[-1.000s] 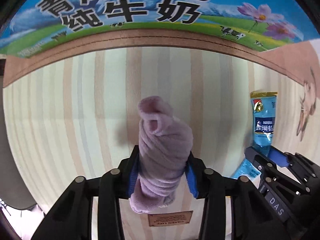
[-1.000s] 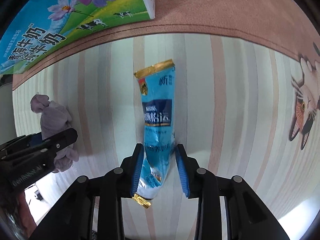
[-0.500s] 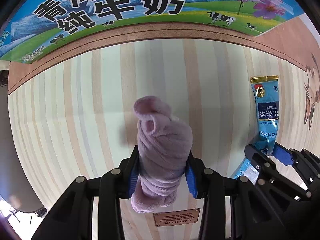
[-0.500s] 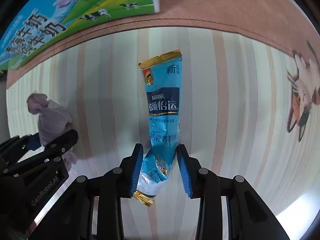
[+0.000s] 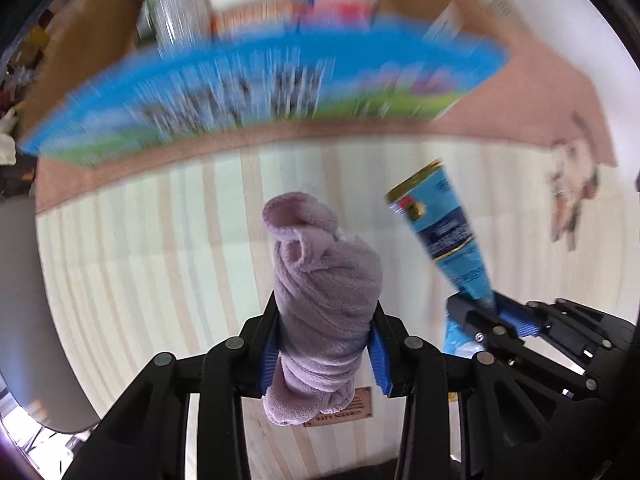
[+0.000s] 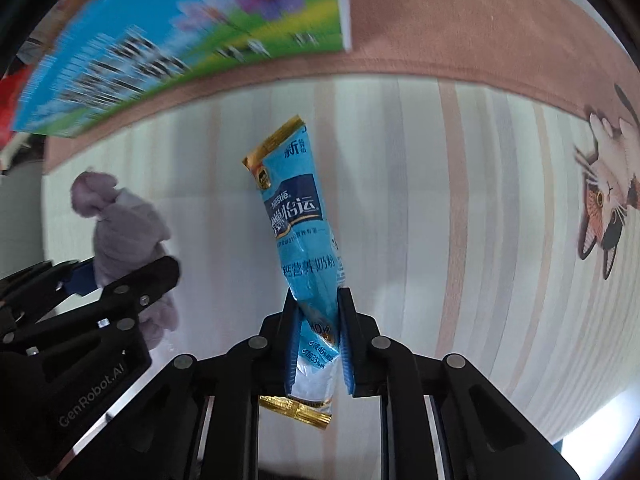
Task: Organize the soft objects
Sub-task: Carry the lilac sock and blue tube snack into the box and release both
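The left tool was clamped on the purple towel, which stood upright between its blue pads above the striped table. The right tool was clamped on the lower part of the blue sachet, whose gold-edged far end tilted left. Both items were held side by side, the towel to the left of the sachet. A blue milk box stood at the far side, blurred.

Milk carton print too motion-blurred to read; bottles behind it just smears; cat print cut off by frame edge.
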Available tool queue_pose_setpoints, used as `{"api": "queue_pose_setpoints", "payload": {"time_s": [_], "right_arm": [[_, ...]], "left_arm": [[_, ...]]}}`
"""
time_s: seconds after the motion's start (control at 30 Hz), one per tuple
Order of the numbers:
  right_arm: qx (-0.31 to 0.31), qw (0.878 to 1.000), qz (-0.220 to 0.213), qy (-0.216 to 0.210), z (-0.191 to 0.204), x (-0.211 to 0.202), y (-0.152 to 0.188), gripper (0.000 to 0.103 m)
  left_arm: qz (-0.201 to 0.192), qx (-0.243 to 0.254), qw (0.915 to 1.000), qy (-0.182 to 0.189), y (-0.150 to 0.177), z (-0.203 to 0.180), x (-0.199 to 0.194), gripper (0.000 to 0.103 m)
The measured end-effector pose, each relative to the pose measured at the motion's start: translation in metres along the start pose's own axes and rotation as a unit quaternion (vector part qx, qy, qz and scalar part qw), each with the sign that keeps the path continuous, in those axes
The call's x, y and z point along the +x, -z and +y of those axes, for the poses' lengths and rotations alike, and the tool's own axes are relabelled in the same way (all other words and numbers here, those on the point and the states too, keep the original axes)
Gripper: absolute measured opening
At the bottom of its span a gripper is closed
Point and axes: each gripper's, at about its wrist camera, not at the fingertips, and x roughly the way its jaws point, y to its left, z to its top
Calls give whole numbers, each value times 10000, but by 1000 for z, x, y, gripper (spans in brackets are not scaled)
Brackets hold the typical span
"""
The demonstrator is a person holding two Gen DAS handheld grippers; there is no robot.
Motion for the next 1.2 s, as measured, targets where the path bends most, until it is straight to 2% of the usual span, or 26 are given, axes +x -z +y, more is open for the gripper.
{"api": "queue_pose_setpoints", "payload": {"time_s": [0.13,0.27,0.37,0.47,0.57,0.63,0.7,0.9,1.0,1.1,1.17,1.2], "right_arm": [[-175,9985,-414,-309,11,-62,-11,18],[-391,9944,-862,-465,19,-130,-39,18],[-516,9913,-1149,-394,30,-166,-68,18],[-588,9887,-1376,-59,37,-187,-112,18],[-517,9888,-1397,135,46,-195,-160,18],[-410,9904,-1310,178,49,-189,-179,18],[-280,9927,-1159,165,48,-166,-196,18],[-51,9957,-791,484,51,-94,-231,18],[-38,9955,-678,654,54,-75,-237,18],[-54,9945,-592,866,57,-60,-243,18],[-2,9942,-494,955,55,-52,-247,19],[35,9947,-450,928,55,-51,-248,23]], "left_arm": [[-545,56,9977,397,-13,1,-69,35],[-939,186,9942,487,-41,12,-123,35],[-1065,134,9938,295,-69,30,-141,35],[-1135,-42,9935,-42,-101,60,-147,35],[-857,-429,9954,-46,-135,99,-132,35],[-654,-615,9959,-144,-155,122,-117,35],[-417,-745,9960,-281,-171,141,-97,35],[142,-822,9942,-681,-194,162,-41,35],[374,-755,9940,-696,-197,164,-19,35],[506,-891,9928,-624,-199,168,-7,38],[492,-1003,9930,-383,-201,172,-8,43],[453,-1050,9928,-345,-202,175,-9,49]]}}
